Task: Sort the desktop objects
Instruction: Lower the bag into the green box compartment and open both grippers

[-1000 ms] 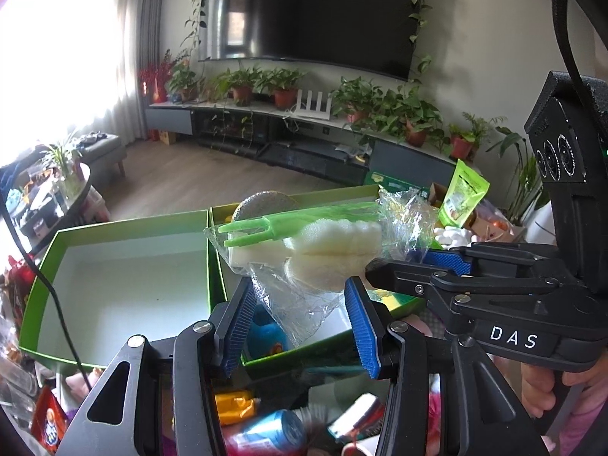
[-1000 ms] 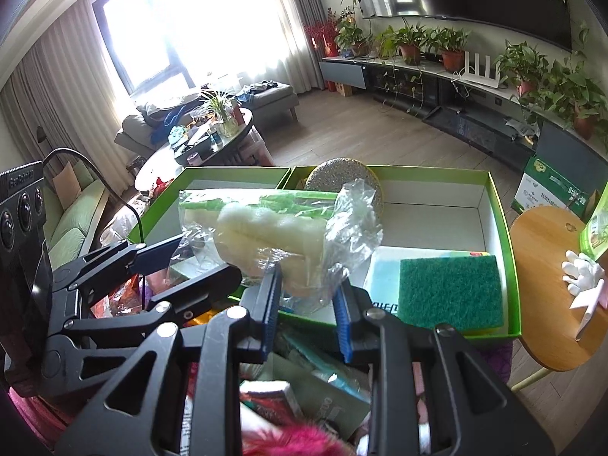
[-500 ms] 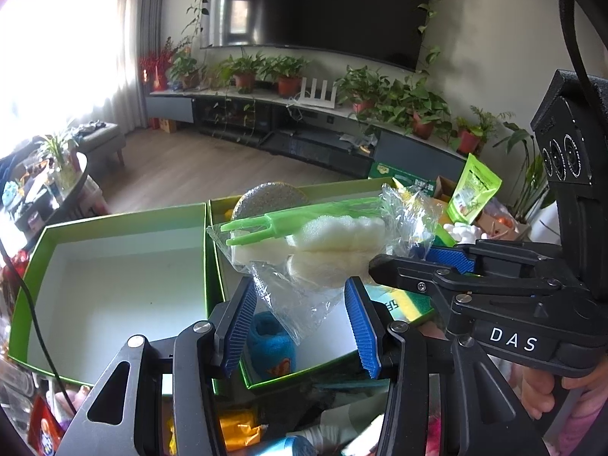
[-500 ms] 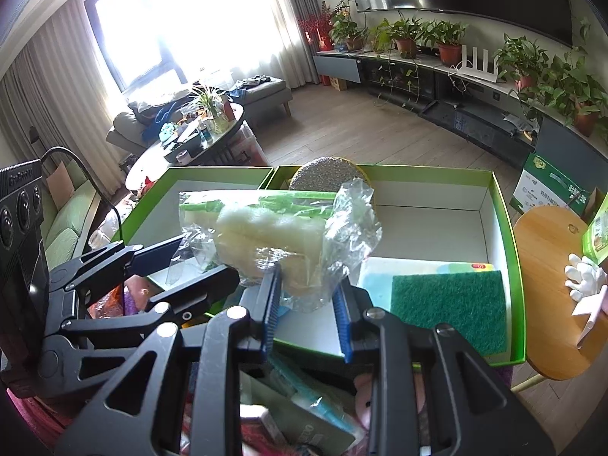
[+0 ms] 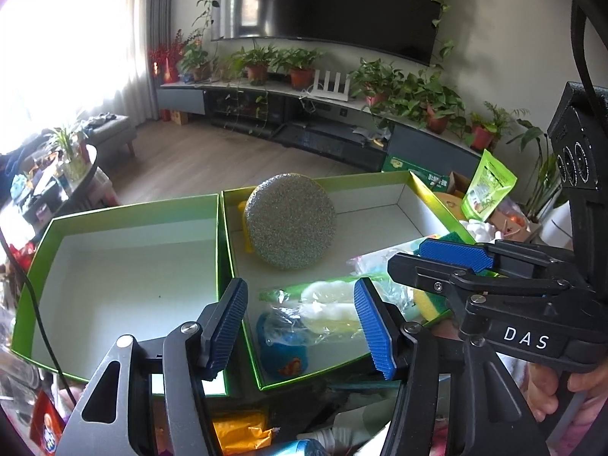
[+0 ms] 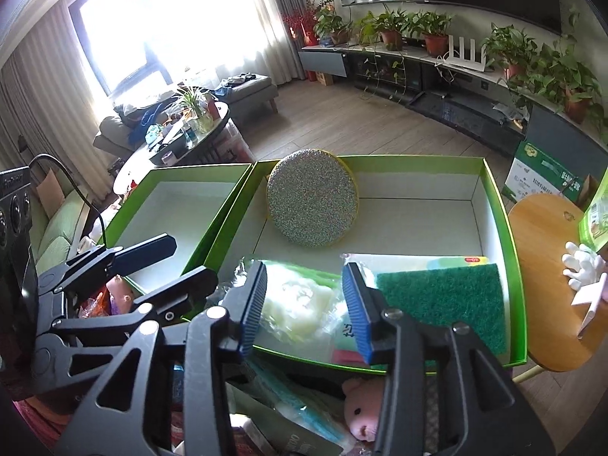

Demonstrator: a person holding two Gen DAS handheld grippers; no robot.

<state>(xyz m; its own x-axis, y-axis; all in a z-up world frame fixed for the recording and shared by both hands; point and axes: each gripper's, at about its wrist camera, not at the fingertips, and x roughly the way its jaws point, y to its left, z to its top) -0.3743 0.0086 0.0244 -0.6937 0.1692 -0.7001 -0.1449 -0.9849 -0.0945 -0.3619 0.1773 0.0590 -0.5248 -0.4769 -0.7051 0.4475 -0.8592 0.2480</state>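
Note:
A clear plastic bag with a white sponge brush on a green handle (image 5: 326, 307) lies in the near part of the right green box (image 5: 402, 186); it also shows in the right wrist view (image 6: 300, 304). My right gripper (image 6: 304, 307) is open, its jaws on either side of the bag and above it. My left gripper (image 5: 300, 323) is open and empty, just in front of the same box. The right gripper's body (image 5: 494, 288) shows at the right of the left wrist view.
The right box also holds a round glittery scouring pad (image 6: 311, 209) leaning on the back wall, a green scouring pad (image 6: 440, 300) and a blue item (image 5: 281, 345). The left green box (image 5: 125, 266) is beside it. Mixed clutter and a pink plush (image 6: 361, 410) lie nearest. A round wooden stool (image 6: 547, 285) stands right.
The right gripper lowered the bagged sponge brush into the right box and opened, letting it go. The left gripper stayed open.

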